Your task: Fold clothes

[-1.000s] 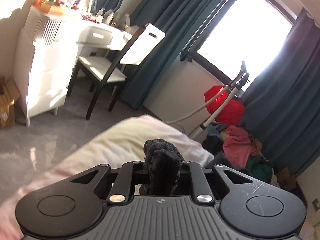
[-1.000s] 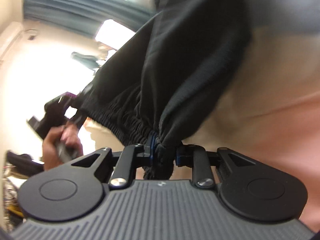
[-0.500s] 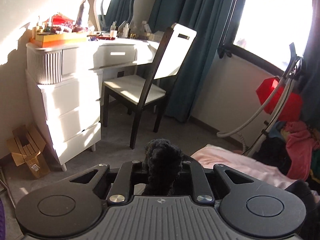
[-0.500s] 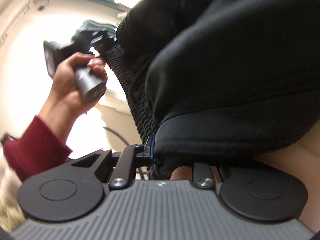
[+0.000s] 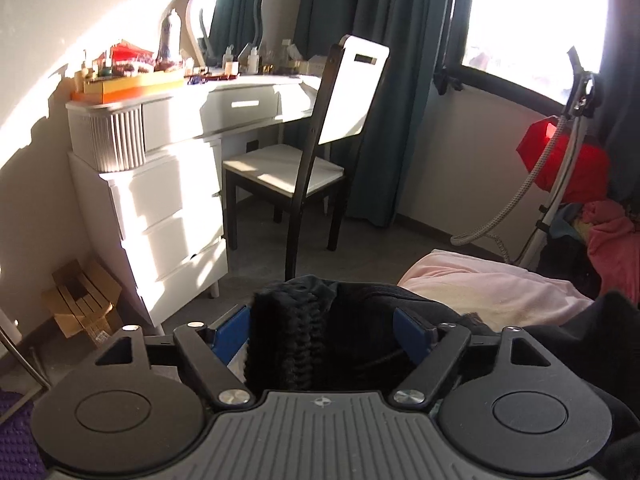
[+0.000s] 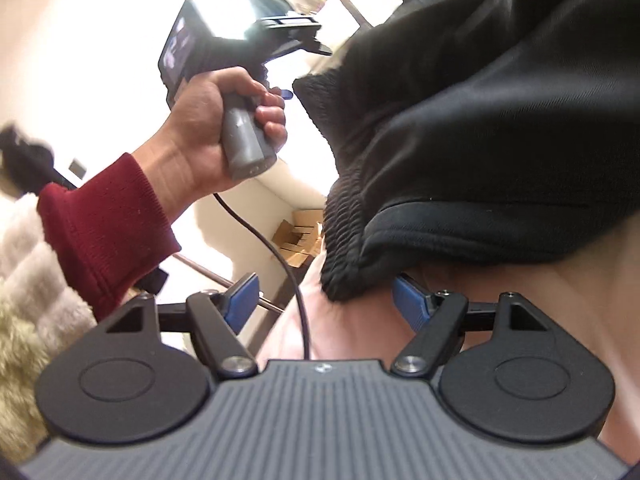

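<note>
Left wrist view: our left gripper (image 5: 322, 334) fingers spread around black trousers (image 5: 296, 344); our right gripper (image 6: 322, 300) fingers spread, waistband at twelve o'clock.

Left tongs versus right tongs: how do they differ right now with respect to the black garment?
The left tongs have bunched black garment filling the gap between their blue pads, while the right tongs have only its ribbed edge hanging at the gap. The left tongs face the white dresser and chair; the right tongs face the person's left hand. Both stand wide open, gripping nothing.
</note>
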`<state>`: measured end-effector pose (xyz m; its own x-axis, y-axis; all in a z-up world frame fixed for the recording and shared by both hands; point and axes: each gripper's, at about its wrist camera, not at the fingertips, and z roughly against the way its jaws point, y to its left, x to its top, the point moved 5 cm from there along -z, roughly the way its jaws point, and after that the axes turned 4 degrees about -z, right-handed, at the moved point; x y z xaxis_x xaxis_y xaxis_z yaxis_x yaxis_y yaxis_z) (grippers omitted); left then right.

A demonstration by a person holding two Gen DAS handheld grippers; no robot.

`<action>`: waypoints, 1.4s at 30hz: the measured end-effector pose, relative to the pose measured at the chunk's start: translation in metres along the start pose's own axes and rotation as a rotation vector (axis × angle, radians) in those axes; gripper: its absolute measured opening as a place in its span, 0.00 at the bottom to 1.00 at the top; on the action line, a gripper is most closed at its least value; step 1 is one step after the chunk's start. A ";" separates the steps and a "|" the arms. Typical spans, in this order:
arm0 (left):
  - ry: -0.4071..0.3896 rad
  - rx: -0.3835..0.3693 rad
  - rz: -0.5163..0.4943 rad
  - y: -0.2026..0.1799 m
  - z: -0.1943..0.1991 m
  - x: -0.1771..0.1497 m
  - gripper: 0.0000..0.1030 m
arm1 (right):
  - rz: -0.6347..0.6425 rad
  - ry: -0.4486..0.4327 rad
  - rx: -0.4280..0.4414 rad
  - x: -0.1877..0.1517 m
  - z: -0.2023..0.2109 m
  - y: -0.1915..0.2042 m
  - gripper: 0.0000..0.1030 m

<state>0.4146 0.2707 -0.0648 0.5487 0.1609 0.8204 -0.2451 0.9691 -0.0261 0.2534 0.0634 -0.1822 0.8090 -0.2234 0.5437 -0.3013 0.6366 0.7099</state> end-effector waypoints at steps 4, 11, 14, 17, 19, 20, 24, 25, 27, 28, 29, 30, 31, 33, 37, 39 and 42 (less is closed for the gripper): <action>-0.084 -0.063 -0.103 -0.038 0.085 -0.017 0.79 | 0.116 -0.078 -0.087 -0.008 0.057 0.012 0.74; -0.188 -0.227 -0.204 -0.118 0.231 -0.082 0.80 | 0.288 -0.264 -0.272 0.009 0.159 -0.008 0.74; -0.210 -0.280 -0.209 -0.148 0.274 -0.117 0.81 | 0.352 -0.330 -0.366 0.014 0.180 -0.023 0.74; -0.229 -0.333 -0.202 -0.171 0.300 -0.155 0.82 | 0.387 -0.390 -0.435 0.006 0.209 -0.030 0.74; -0.262 -0.363 -0.218 -0.184 0.303 -0.181 0.84 | 0.380 -0.432 -0.465 0.003 0.226 -0.043 0.73; -0.272 -0.378 -0.232 -0.191 0.302 -0.194 0.84 | 0.376 -0.453 -0.480 0.001 0.234 -0.050 0.73; -0.228 -0.412 -0.269 -0.208 0.287 -0.223 0.84 | 0.284 -0.511 -0.524 -0.008 0.257 -0.072 0.73; -0.224 -0.408 -0.277 -0.211 0.284 -0.227 0.84 | 0.262 -0.522 -0.533 -0.008 0.261 -0.074 0.73; -0.218 -0.403 -0.293 -0.215 0.279 -0.235 0.84 | 0.241 -0.537 -0.537 -0.004 0.272 -0.073 0.73; -0.215 -0.404 -0.300 -0.216 0.276 -0.238 0.84 | 0.237 -0.552 -0.534 -0.002 0.275 -0.073 0.73; -0.212 -0.404 -0.307 -0.217 0.274 -0.240 0.85 | 0.240 -0.561 -0.537 -0.001 0.278 -0.072 0.73; -0.207 -0.402 -0.313 -0.218 0.271 -0.243 0.85 | 0.244 -0.566 -0.551 0.000 0.279 -0.073 0.73; -0.198 -0.399 -0.316 -0.217 0.267 -0.243 0.85 | 0.246 -0.567 -0.572 -0.001 0.280 -0.074 0.73; -0.180 -0.407 -0.314 -0.218 0.261 -0.245 0.85 | 0.255 -0.559 -0.601 -0.001 0.277 -0.078 0.73; -0.179 -0.400 -0.348 -0.227 0.253 -0.251 0.85 | 0.251 -0.575 -0.610 0.001 0.283 -0.077 0.73; -0.172 -0.390 -0.370 -0.231 0.249 -0.255 0.85 | 0.238 -0.577 -0.612 0.002 0.285 -0.080 0.73; -0.139 -0.384 -0.377 -0.234 0.240 -0.259 0.85 | 0.210 -0.582 -0.617 0.005 0.289 -0.086 0.73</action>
<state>0.1381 -0.0430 -0.1338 0.4247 -0.2108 0.8805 0.2709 0.9575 0.0986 0.1372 -0.2053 -0.1113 0.3299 -0.2908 0.8981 0.0477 0.9553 0.2918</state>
